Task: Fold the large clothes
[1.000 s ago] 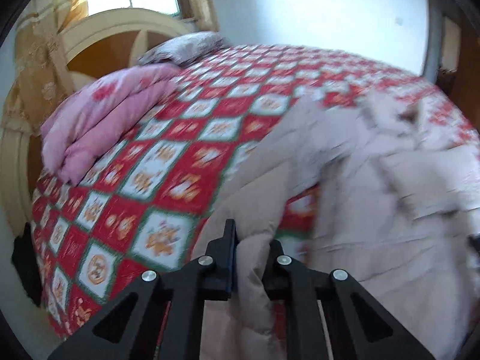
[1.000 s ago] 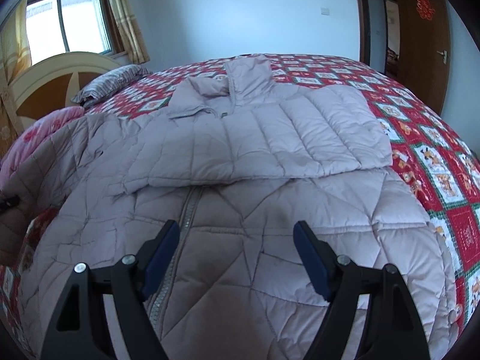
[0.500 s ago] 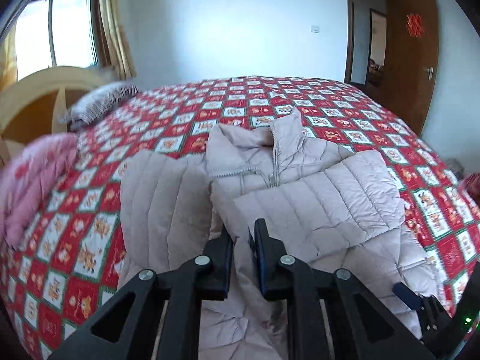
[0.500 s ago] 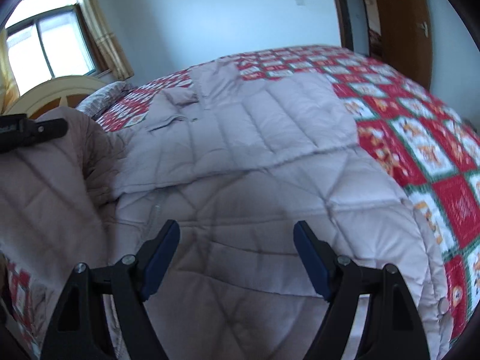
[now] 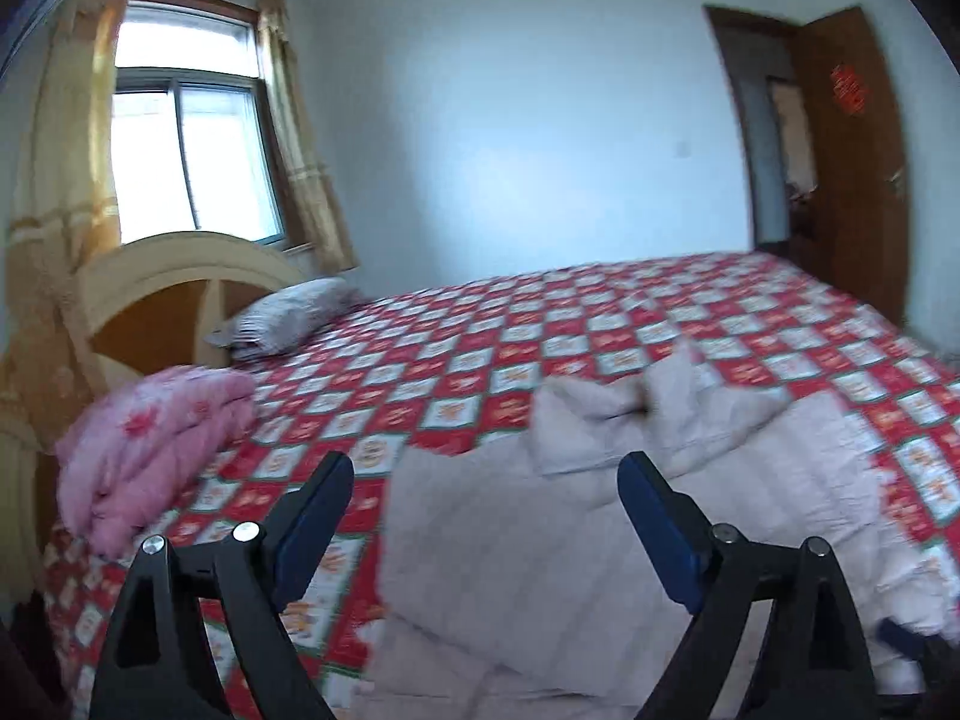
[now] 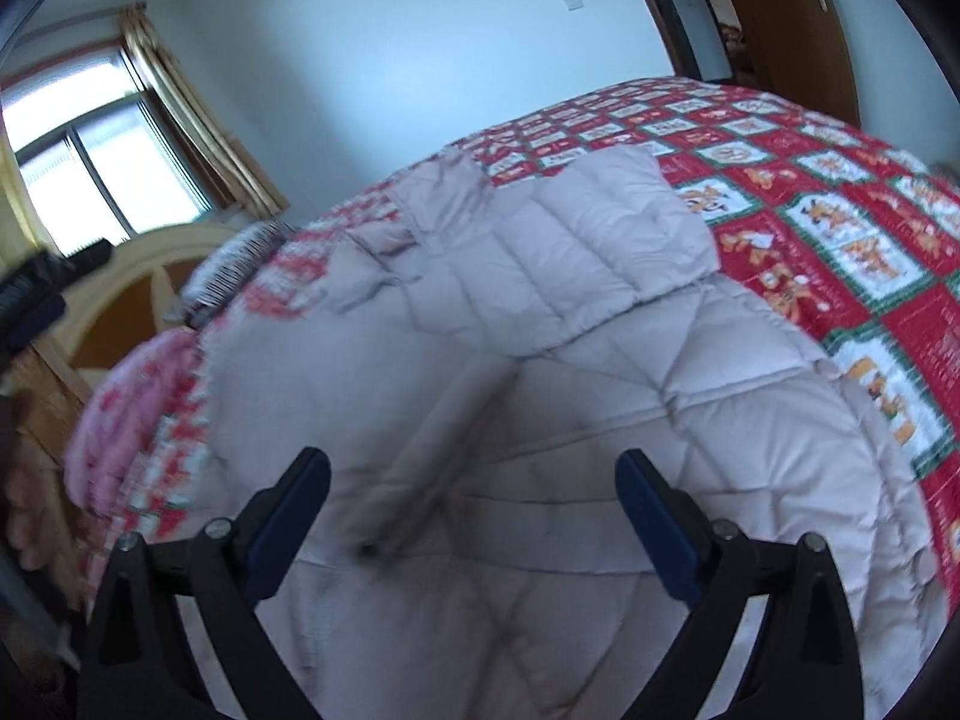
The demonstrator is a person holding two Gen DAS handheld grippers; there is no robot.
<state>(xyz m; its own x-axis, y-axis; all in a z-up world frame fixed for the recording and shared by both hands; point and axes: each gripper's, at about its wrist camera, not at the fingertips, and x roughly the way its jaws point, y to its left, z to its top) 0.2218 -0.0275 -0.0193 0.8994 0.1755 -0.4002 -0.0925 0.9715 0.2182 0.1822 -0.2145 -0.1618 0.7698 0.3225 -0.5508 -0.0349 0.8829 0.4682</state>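
A pale beige quilted down coat [image 5: 600,540] lies on the bed, its sleeves folded across the body and its collar toward the far side. My left gripper [image 5: 483,468] hovers above the coat's left edge. Its jaws are opening wide and nothing is between the blue pads. In the right wrist view the coat [image 6: 570,360] fills the middle. My right gripper [image 6: 474,462] hangs over the coat's lower body, its jaws also opening and holding nothing. The left gripper [image 6: 30,300] shows, blurred, at the far left of that view.
The bed has a red, white and green checked cover [image 5: 480,348]. A folded pink quilt [image 5: 150,438] and a grey pillow [image 5: 288,312] lie by the arched headboard [image 5: 180,282] under the window. A brown door [image 5: 852,150] stands open at the far right.
The left gripper was shut on a fold of the coat, carried it over the coat, then let go and opened wide while lifting. The right gripper rolled and opened a little wider.
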